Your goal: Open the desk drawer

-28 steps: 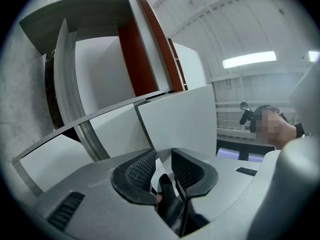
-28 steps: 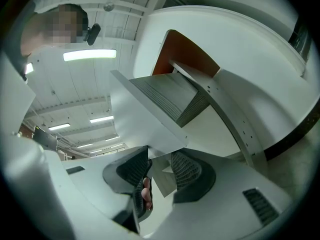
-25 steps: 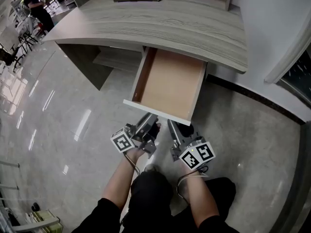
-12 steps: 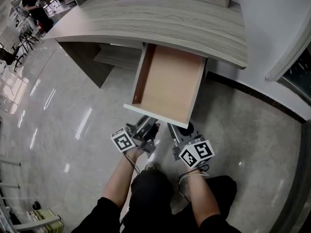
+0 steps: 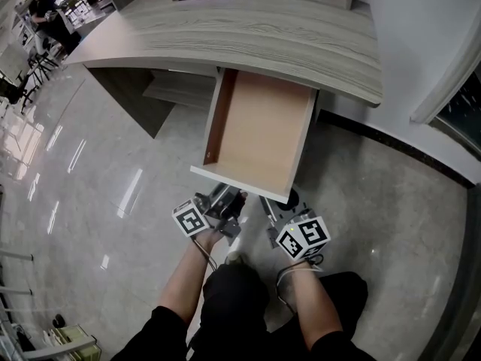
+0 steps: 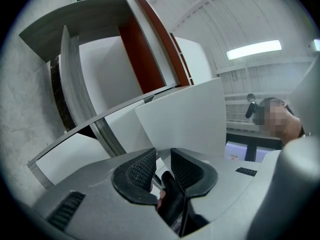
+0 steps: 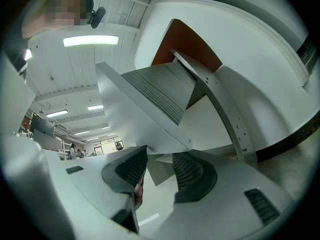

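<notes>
Directly above both sets of jaws: drawer front (image 5: 240, 184), long axis crossing them; drawer (image 5: 259, 130) drawn well out from desk (image 5: 263, 36).
Left gripper (image 6: 161, 154): jaws narrowly parted, front's lower edge at their tips, no clamp evident.
Right gripper (image 7: 160, 156): jaws just opening, edge loose between them.
Both equally near.

An office: long wood-grain desk (image 5: 263, 36), polished floor (image 5: 90, 171)
</notes>
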Motion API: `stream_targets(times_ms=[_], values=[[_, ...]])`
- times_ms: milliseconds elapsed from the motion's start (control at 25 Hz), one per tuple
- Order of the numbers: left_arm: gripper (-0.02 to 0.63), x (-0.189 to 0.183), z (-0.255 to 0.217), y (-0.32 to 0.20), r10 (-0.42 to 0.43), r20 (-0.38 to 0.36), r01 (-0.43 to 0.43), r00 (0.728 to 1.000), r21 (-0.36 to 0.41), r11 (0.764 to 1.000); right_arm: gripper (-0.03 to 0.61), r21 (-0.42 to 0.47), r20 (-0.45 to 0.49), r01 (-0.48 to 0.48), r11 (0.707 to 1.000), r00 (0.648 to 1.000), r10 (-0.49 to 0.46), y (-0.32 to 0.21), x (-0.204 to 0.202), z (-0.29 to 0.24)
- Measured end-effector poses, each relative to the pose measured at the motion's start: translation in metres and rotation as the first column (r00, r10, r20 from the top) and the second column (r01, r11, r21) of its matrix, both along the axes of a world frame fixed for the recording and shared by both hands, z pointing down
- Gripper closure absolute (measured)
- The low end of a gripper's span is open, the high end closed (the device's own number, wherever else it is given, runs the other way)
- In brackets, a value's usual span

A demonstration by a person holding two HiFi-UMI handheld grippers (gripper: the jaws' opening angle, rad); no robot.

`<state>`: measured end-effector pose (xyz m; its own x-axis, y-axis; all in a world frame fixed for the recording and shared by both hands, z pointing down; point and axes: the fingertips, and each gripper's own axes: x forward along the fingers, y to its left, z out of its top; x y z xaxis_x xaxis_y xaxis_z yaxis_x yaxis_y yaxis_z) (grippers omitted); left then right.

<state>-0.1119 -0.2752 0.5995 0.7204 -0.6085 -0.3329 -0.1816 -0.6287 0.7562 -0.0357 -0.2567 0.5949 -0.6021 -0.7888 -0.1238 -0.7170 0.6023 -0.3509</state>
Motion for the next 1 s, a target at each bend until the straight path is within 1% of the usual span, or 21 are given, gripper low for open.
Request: stream_targets(times_ms=[120, 360, 400, 440, 480, 520, 600, 800, 1000], values=[[0.517, 0.0, 0.0, -0.001, 0.002, 0.014, -0.002, 1.0, 0.011, 1.0, 0.431, 0.013, -0.016, 0.004, 1.0, 1.0, -0.003, -0.001, 0.0, 0.0], [0.52, -0.002, 0.001, 0.0, -0.021, 0.013, 0.022, 1.0, -0.006, 1.0, 0.431, 0.009, -0.033, 0.005, 1.0, 0.999, -0.005, -0.001, -0.002, 0.002], [0.533, -0.003, 0.003, -0.001, -0.031, 0.02, 0.032, 0.999, -0.013, 0.999, 0.431, 0.004, -0.035, 0.005, 1.0, 0.999, -0.005, 0.0, -0.003, 0.003], [0.576, -0.005, 0.004, -0.001, -0.042, 0.028, 0.042, 0.999, -0.019, 0.999, 0.431, 0.001, -0.038, 0.005, 1.0, 0.999, -0.005, 0.001, -0.003, 0.004], [0.597, -0.007, 0.005, -0.001, -0.05, 0.032, 0.051, 0.998, -0.021, 0.998, 0.431, 0.0, -0.041, 0.007, 1.0, 0.999, -0.007, 0.001, -0.004, 0.004], [0.607, -0.008, 0.003, 0.0, -0.056, 0.033, 0.057, 0.998, -0.017, 0.998, 0.431, 0.002, -0.045, 0.01, 1.0, 0.999, -0.01, 0.002, -0.005, 0.005], [0.607, -0.008, 0.001, 0.0, -0.06, 0.04, 0.06, 0.997, -0.007, 0.998, 0.431, 0.004, -0.048, 0.014, 1.0, 0.999, -0.014, 0.001, -0.005, 0.004], [0.607, -0.006, 0.007, 0.005, -0.064, 0.098, 0.064, 0.993, 0.004, 0.998, 0.431, -0.024, -0.052, 0.006, 1.0, 0.999, -0.007, 0.003, -0.001, 0.014], [0.609, -0.003, 0.012, 0.012, -0.076, 0.169, 0.072, 0.983, 0.026, 0.997, 0.433, -0.046, -0.103, -0.016, 0.999, 0.995, 0.011, 0.006, 0.002, 0.021]])
